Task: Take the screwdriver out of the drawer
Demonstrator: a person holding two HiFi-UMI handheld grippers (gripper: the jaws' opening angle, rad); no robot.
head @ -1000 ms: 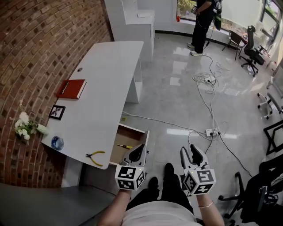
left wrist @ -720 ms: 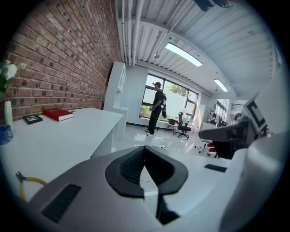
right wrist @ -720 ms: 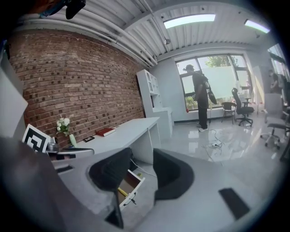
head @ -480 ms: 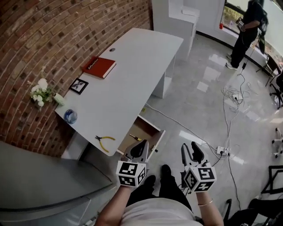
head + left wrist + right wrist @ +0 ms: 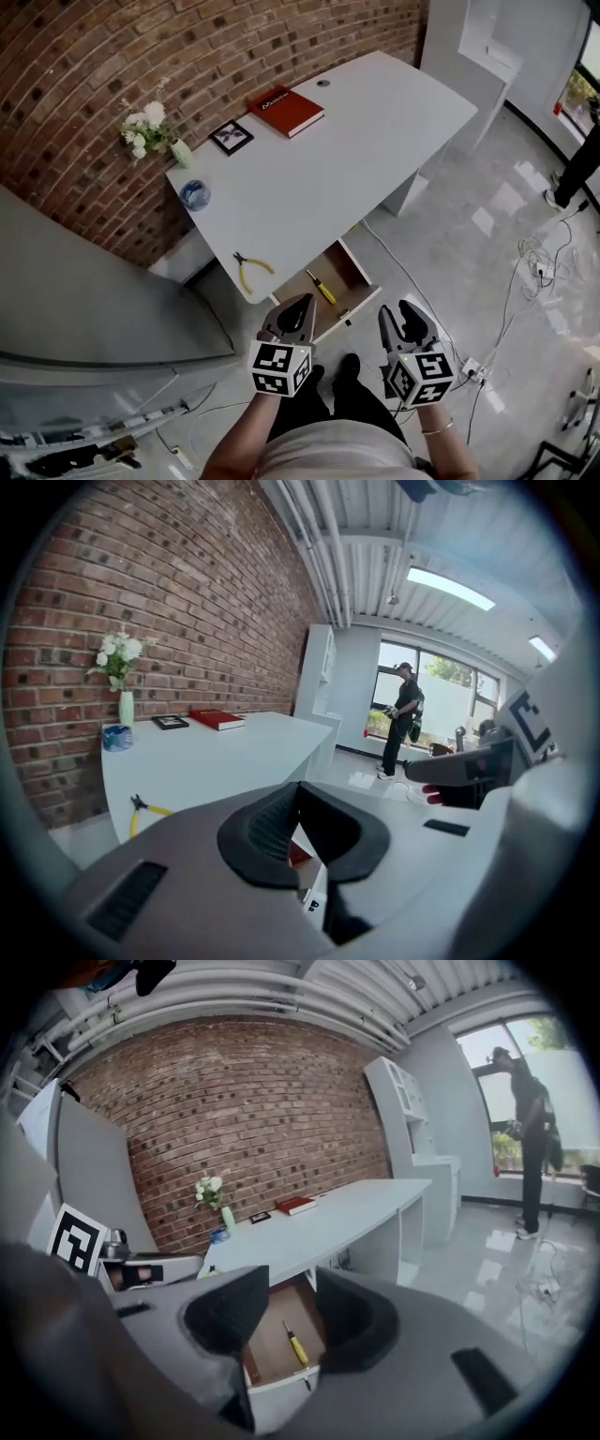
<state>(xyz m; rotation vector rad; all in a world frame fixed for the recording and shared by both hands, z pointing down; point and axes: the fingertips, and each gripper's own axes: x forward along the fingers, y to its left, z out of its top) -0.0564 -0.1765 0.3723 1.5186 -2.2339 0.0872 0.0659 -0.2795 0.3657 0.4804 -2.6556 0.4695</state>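
Two grippers are held above the floor in front of one white worktop [image 5: 328, 169]. The left gripper [image 5: 292, 305] has its fingers pressed together at the tips, with nothing between them. The right gripper [image 5: 404, 315] has its fingers spread and also holds nothing.

One drawer [image 5: 361, 283] stands pulled open under the near edge of the worktop. One screwdriver [image 5: 321, 287] with a yellow handle lies flat on the drawer's wooden bottom, alone in it. In the head view the drawer sits just ahead of the two grippers and between them, and the screwdriver is nearer the left one's tips. In the right gripper view the screwdriver shows through the gap between the spread fingers, farther off and below them. No finger touches it.

On the worktop lie one pair of pliers [image 5: 251, 270] with yellow handles near the drawer corner, one blue roll [image 5: 194, 194], one framed picture [image 5: 231, 137] and one red book [image 5: 286, 109]. One vase of flowers [image 5: 150, 131] stands by the brick wall. One person [image 5: 531, 1138] stands by the far window.
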